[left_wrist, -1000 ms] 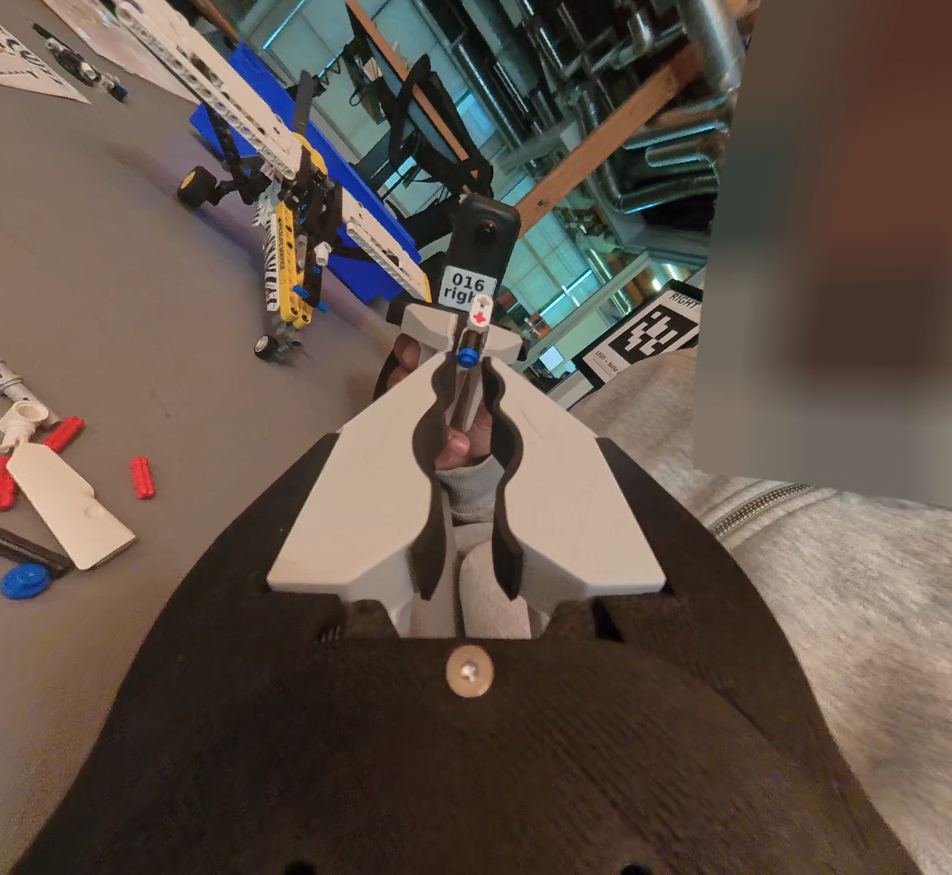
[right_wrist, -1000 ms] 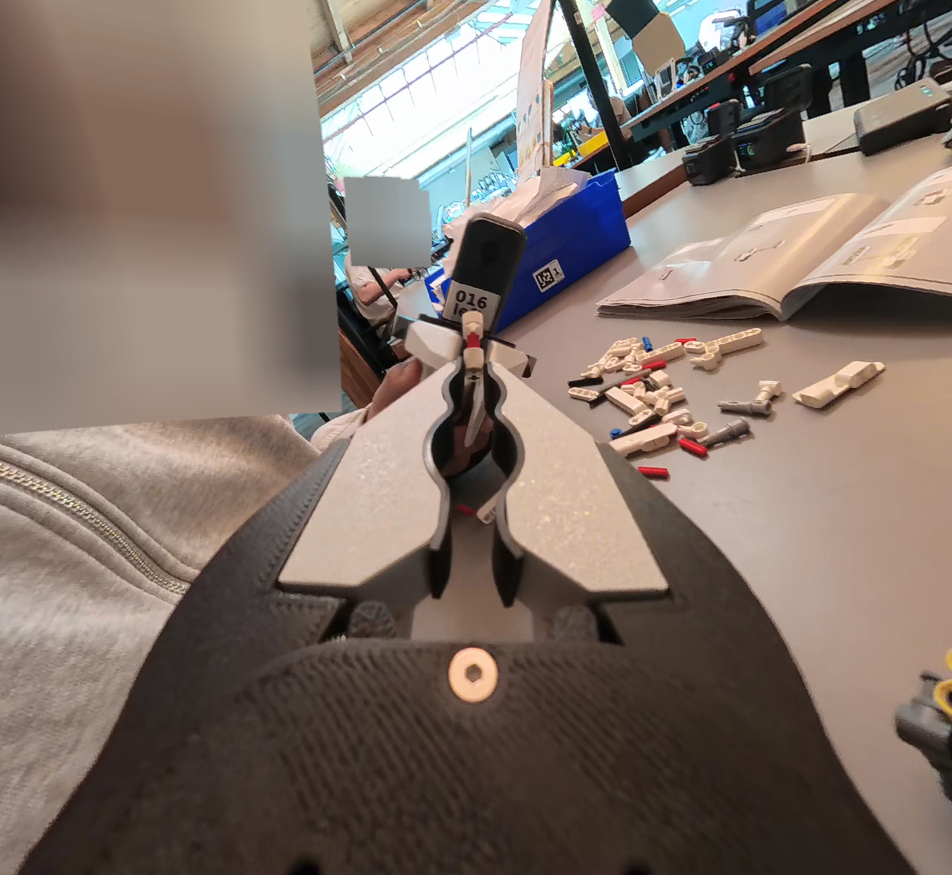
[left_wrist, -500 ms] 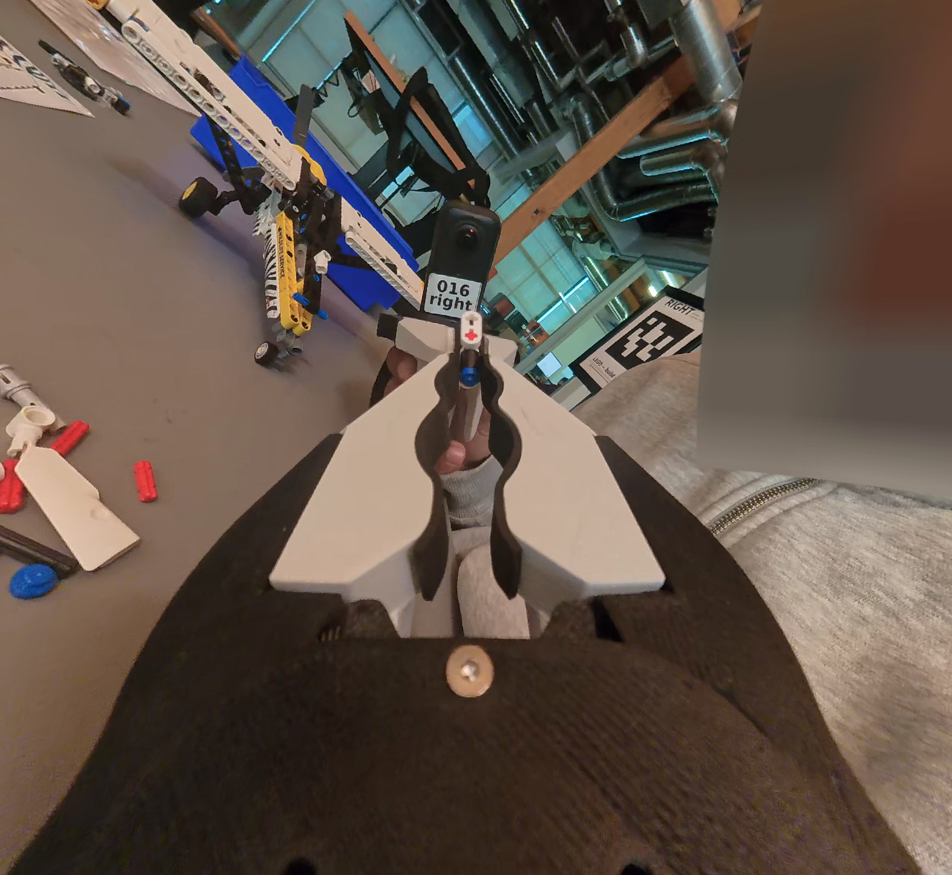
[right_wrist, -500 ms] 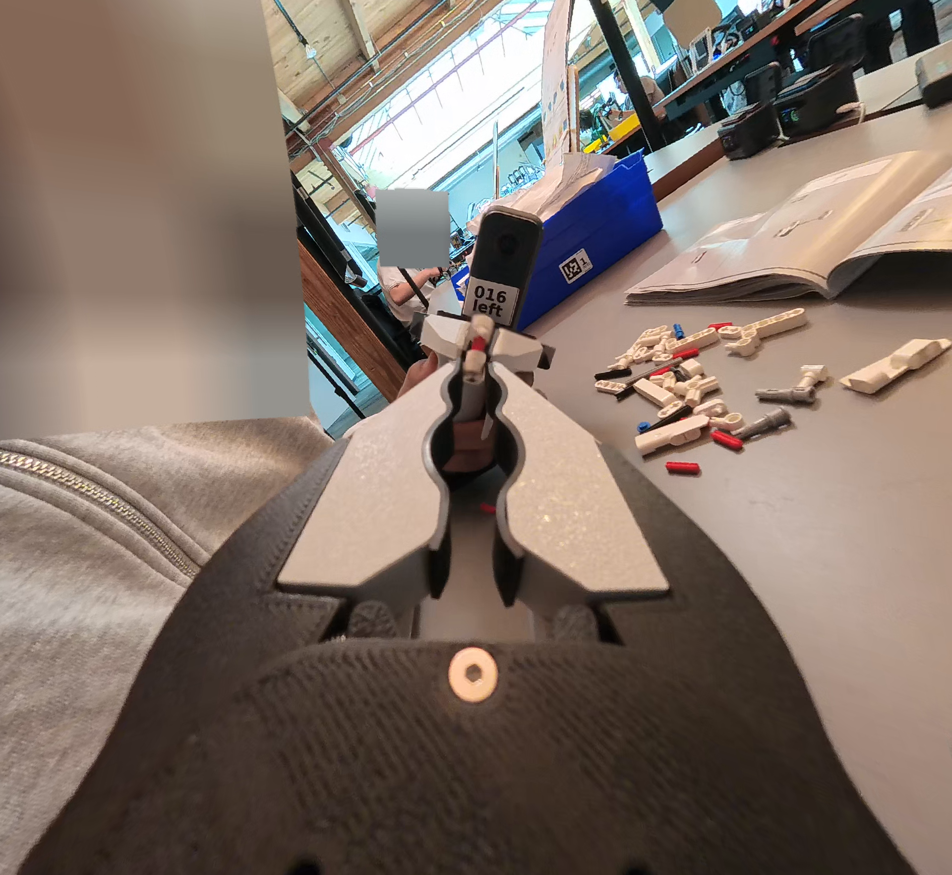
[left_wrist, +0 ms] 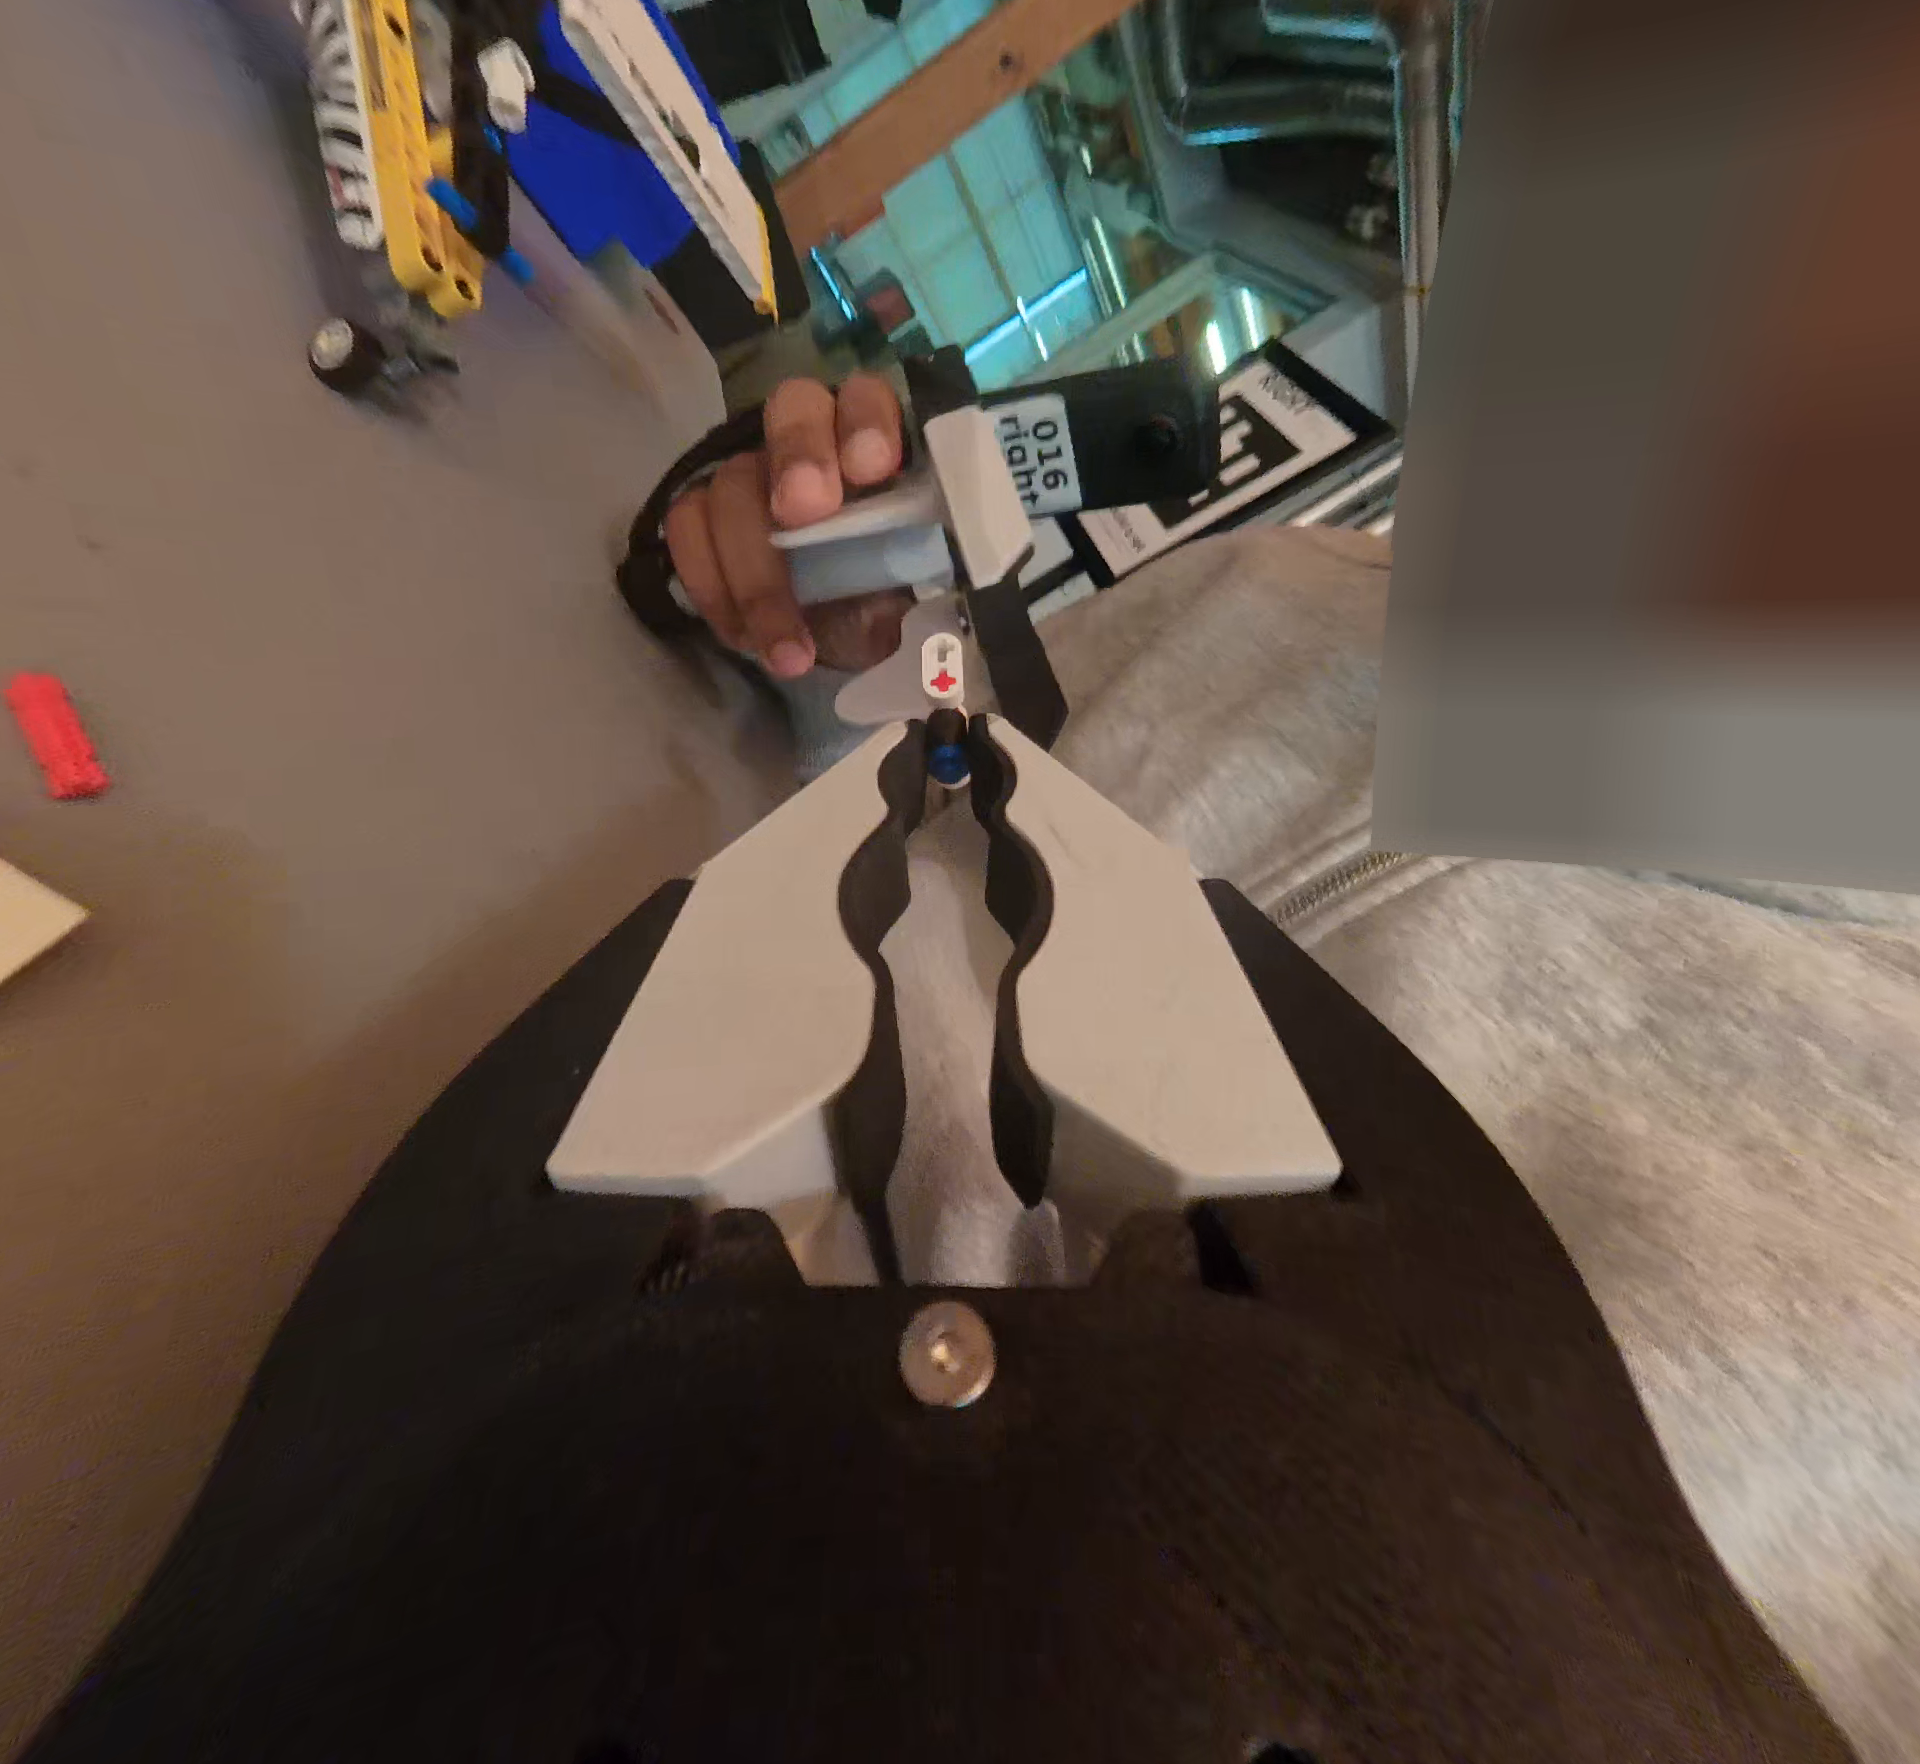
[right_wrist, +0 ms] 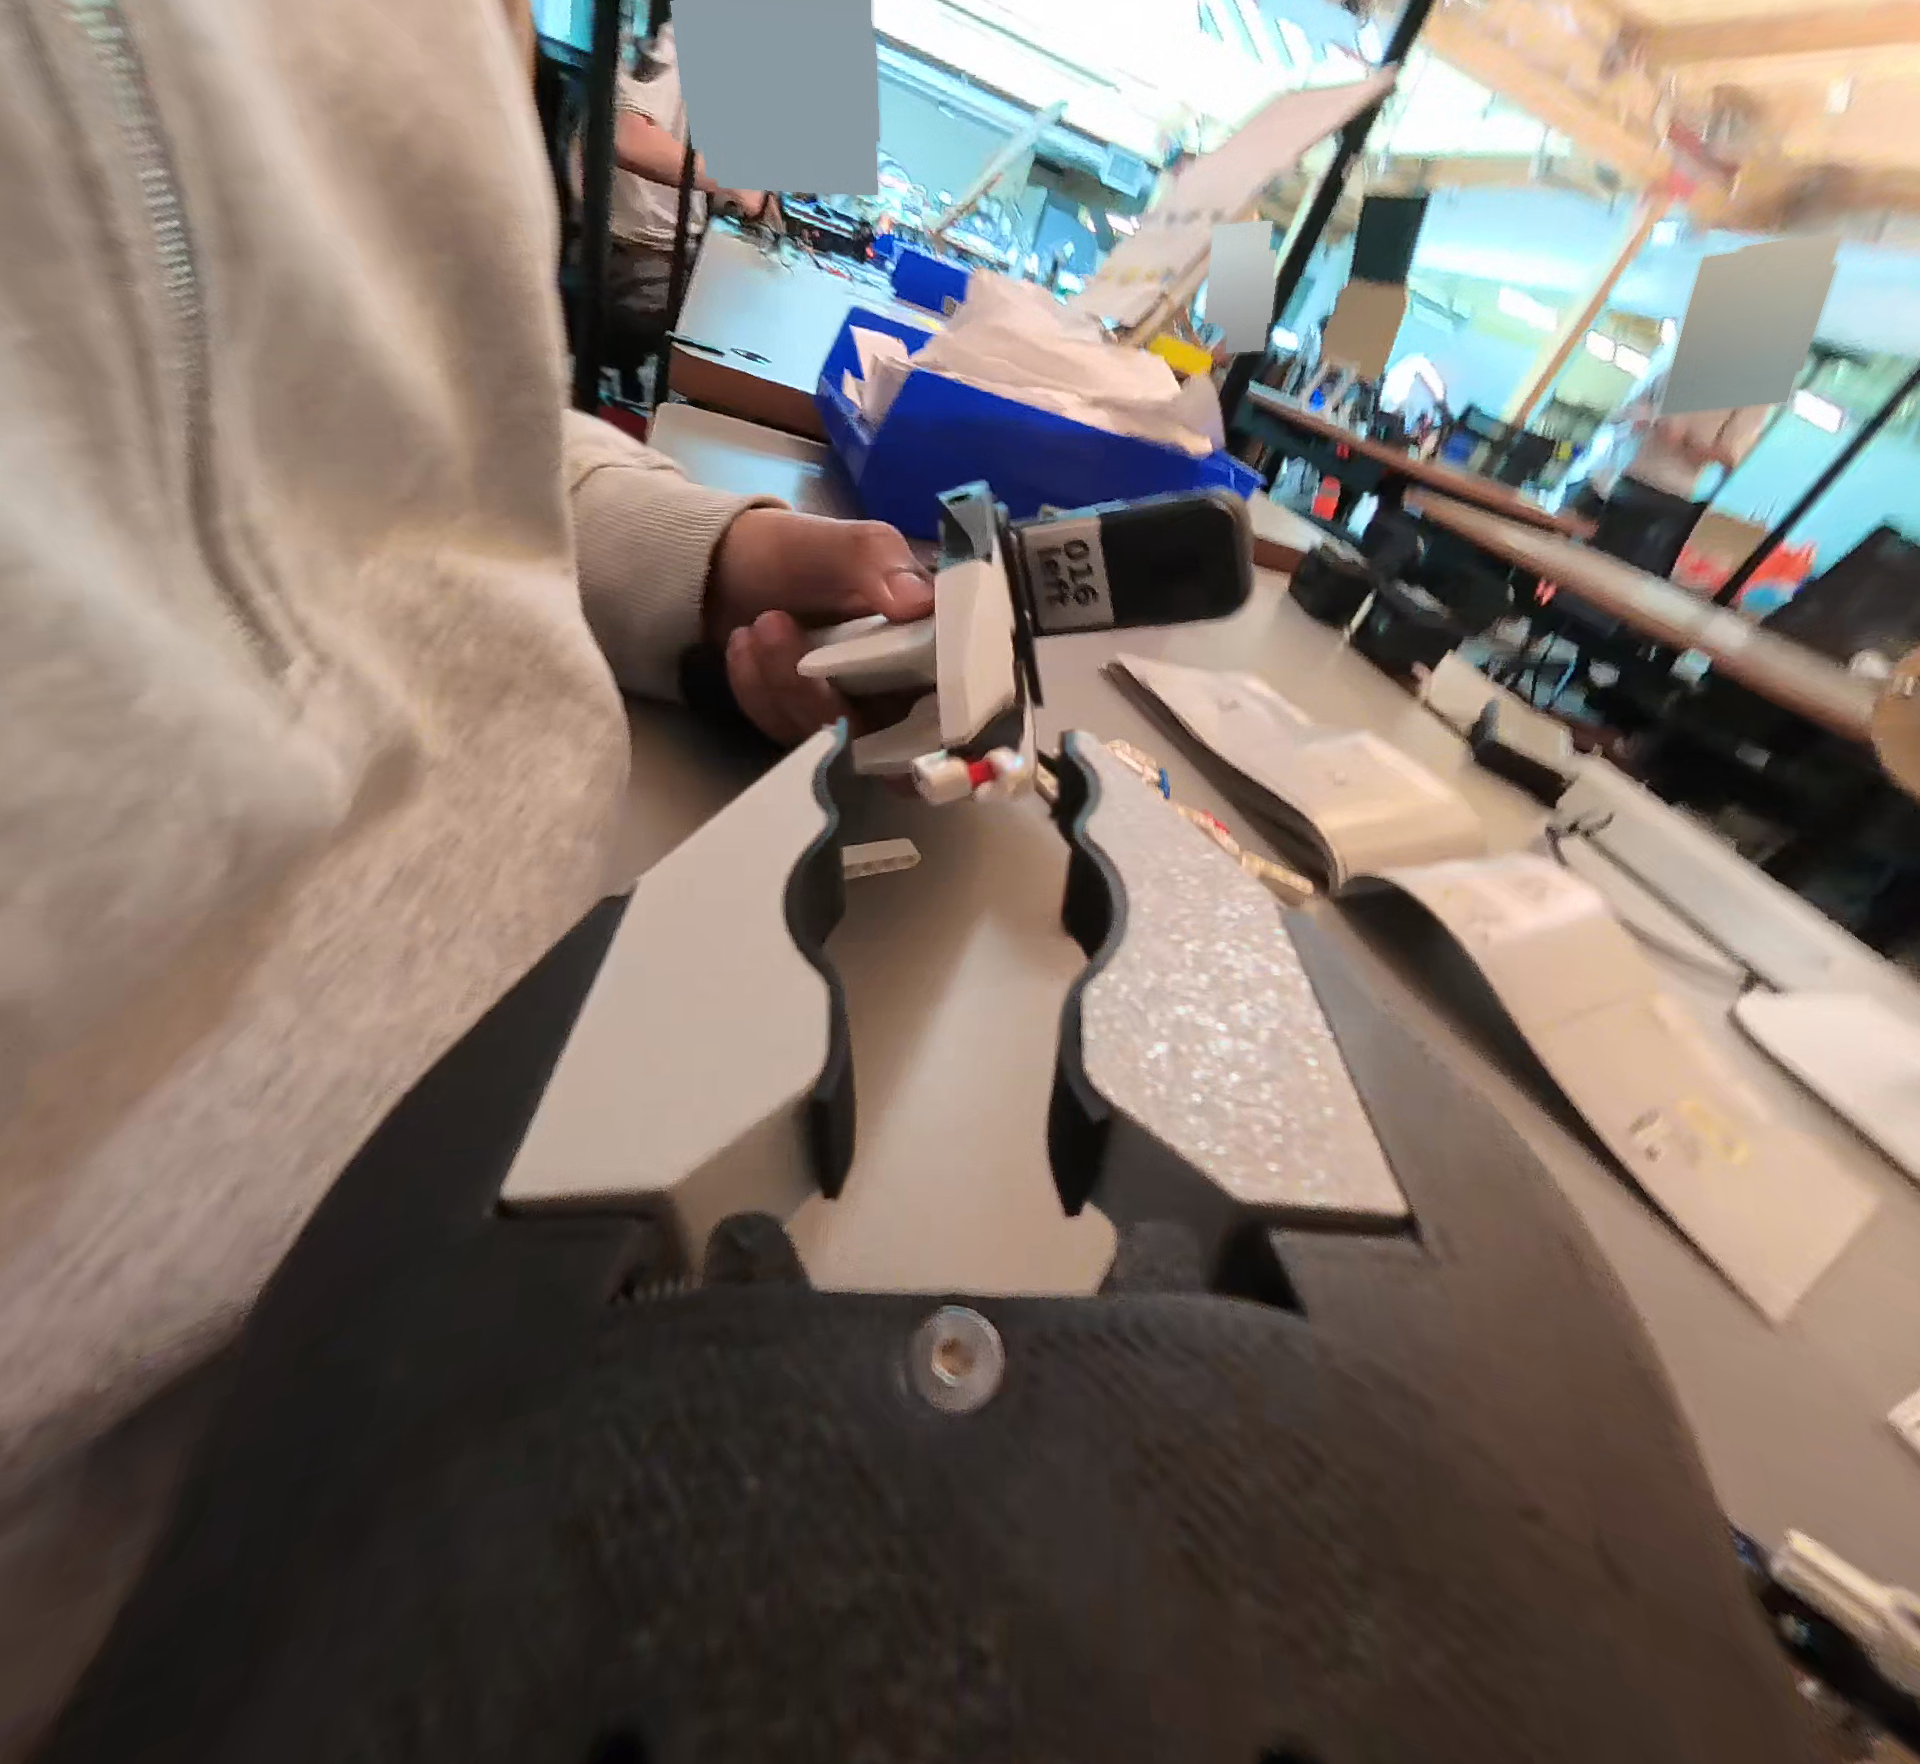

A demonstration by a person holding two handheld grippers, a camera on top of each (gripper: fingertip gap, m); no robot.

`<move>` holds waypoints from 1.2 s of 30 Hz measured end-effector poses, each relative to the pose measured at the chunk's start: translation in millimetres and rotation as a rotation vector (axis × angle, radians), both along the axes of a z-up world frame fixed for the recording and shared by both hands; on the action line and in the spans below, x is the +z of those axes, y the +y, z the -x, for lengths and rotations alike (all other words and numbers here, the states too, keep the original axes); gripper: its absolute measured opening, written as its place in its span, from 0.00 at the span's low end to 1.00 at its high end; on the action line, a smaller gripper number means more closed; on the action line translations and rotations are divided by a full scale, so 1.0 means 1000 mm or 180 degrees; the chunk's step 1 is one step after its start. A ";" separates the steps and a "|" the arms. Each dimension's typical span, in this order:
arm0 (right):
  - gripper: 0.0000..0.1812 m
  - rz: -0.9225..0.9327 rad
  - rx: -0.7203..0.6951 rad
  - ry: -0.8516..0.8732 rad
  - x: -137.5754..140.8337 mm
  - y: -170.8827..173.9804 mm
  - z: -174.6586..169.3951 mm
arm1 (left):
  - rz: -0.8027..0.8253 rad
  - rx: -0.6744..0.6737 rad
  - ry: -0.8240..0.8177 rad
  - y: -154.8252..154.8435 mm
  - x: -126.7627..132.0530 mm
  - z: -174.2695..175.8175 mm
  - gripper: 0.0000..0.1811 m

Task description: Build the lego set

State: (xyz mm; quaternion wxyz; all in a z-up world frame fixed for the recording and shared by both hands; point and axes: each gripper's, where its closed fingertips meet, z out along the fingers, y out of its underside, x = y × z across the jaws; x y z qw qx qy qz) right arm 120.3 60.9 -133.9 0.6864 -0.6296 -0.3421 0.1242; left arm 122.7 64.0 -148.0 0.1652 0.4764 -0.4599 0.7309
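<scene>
Left gripper (left_wrist: 943, 740) jaws pinch small white lego piece (left_wrist: 942, 672) with red axle; right gripper (right_wrist: 951, 758) jaws wide apart, empty.

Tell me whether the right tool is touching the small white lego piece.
Apart. The right wrist view shows the right tool open, with gaps to the white lego piece either side.

Grey zip hoodie (left_wrist: 1558, 1039), ribbed cuffs
</scene>
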 end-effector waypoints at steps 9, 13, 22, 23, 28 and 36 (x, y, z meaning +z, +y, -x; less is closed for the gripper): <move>0.15 -0.0127 0.0197 -0.0279 -0.005 -0.015 0.008 | -0.0215 -0.0275 0.0083 -0.014 -0.009 0.007 0.03; 0.16 -0.0047 0.0177 -0.0387 -0.011 -0.013 0.009 | -0.0262 -0.0332 0.0093 -0.017 -0.011 0.008 0.03; 0.10 0.0048 0.0160 -0.0567 -0.020 -0.012 0.010 | -0.0276 -0.0335 0.0096 -0.018 -0.012 0.008 0.03; 0.10 0.0050 0.0156 -0.0570 -0.020 -0.012 0.010 | -0.0272 -0.0330 0.0099 -0.018 -0.012 0.008 0.03; 0.10 0.0052 0.0153 -0.0606 -0.021 -0.012 0.011 | -0.0284 -0.0327 0.0110 -0.018 -0.012 0.008 0.03; 0.09 0.0103 0.0190 -0.0651 -0.024 -0.013 0.013 | -0.0322 -0.0327 0.0124 -0.018 -0.014 0.008 0.03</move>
